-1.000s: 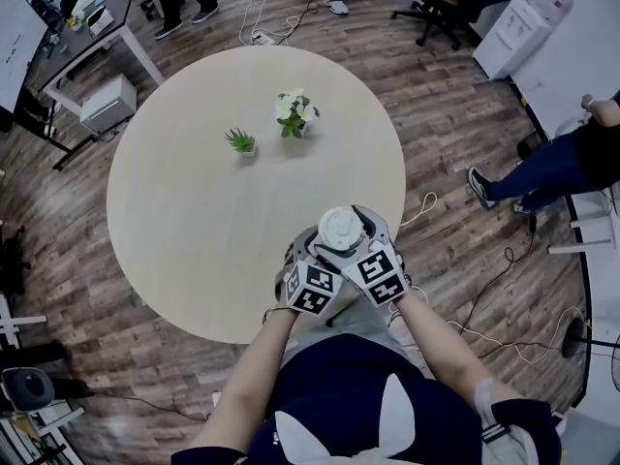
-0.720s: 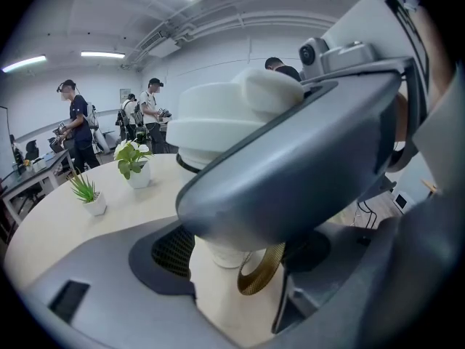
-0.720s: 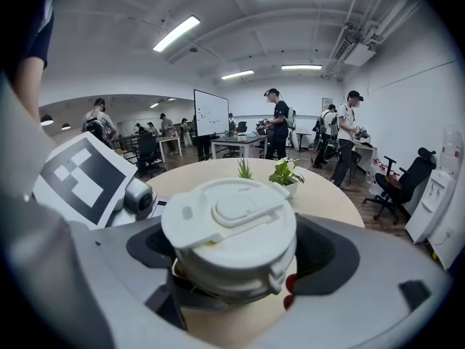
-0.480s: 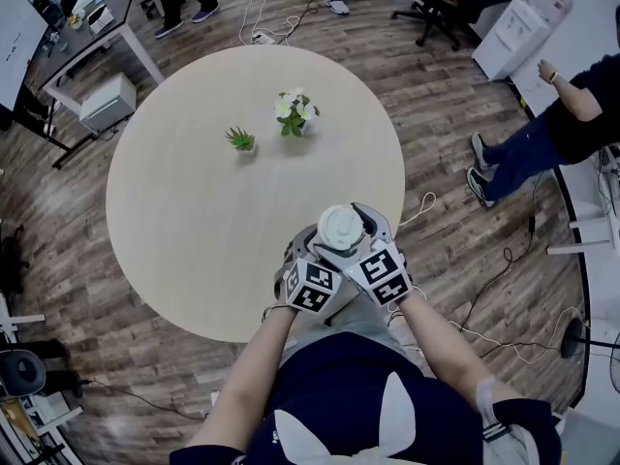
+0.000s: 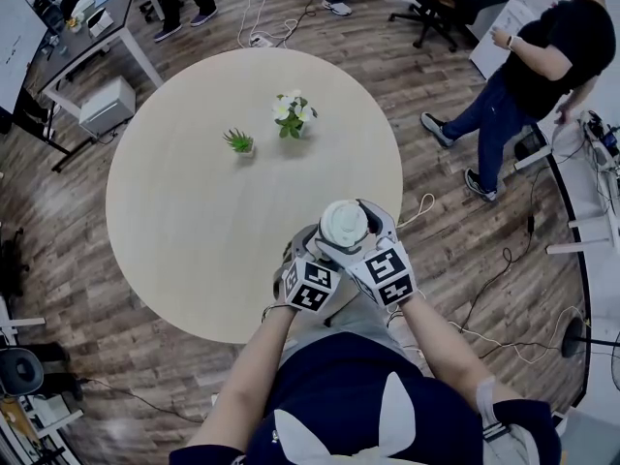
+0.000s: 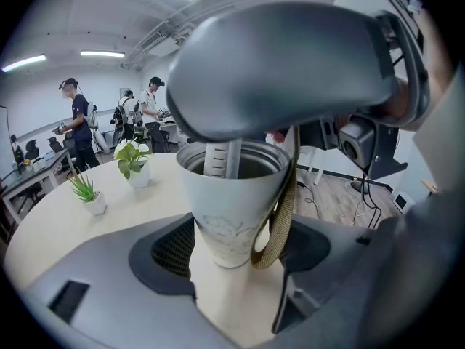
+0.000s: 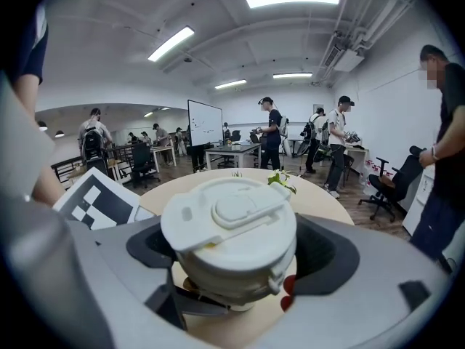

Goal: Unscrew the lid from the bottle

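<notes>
Bottle (image 6: pixel 231 217) sits upright over the near edge of the round table (image 5: pixel 184 201), close in front of my body. On the left, my left gripper (image 6: pixel 234 257) has its jaws closed on the lower body, one pad on either side. I hold it there to pin the body so it can't turn along with the top. A tan woven strap (image 6: pixel 280 209) hangs down the side facing away from the table's centre, clear of my pads. To the right and above, my right gripper (image 7: pixel 232 267) has its jaws clamped around the white flip-top lid (image 7: pixel 229 217), gripping the rim so a twist goes straight into the threads. From the left gripper view the rim shows bare and dark inside, so I judge the lid is already free and raised. A pale ribbed piece drops into the mouth, possibly a straw fixed to the lid.
</notes>
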The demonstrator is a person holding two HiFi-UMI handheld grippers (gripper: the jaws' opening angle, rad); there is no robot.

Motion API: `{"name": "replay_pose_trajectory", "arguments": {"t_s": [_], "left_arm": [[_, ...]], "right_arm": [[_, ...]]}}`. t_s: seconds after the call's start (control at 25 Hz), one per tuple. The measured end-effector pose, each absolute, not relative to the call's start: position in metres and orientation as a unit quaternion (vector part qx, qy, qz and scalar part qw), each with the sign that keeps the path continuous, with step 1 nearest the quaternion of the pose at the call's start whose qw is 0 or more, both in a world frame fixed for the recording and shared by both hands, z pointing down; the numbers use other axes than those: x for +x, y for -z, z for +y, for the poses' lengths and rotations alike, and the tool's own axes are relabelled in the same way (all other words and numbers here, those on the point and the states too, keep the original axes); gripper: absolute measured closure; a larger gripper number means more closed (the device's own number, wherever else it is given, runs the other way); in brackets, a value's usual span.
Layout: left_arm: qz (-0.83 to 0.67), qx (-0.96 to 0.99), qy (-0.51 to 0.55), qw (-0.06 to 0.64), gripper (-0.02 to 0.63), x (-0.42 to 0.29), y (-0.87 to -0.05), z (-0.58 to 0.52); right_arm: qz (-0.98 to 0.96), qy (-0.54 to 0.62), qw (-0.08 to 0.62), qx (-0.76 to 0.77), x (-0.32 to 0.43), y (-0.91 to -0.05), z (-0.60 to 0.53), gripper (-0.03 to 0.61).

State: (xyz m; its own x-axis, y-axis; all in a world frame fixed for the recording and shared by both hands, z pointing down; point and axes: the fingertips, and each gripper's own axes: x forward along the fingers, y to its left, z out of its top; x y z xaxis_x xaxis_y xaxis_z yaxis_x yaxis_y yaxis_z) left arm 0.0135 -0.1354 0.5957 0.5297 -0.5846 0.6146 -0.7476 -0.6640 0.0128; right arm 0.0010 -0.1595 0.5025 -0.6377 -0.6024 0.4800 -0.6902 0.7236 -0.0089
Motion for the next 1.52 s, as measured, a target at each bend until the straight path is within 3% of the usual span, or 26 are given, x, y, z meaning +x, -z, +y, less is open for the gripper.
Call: {"name": "replay_pose_trajectory", "arguments": {"t_s": [1.52], "left_arm": [[-0.383,0.862,-0.301,0.14,0.282,0.014,-0.597,-0.136]], "right_arm": [[-0.889,-0.182,0.089,0.41,0.047,-0.423,-0.177,0.112]]}}
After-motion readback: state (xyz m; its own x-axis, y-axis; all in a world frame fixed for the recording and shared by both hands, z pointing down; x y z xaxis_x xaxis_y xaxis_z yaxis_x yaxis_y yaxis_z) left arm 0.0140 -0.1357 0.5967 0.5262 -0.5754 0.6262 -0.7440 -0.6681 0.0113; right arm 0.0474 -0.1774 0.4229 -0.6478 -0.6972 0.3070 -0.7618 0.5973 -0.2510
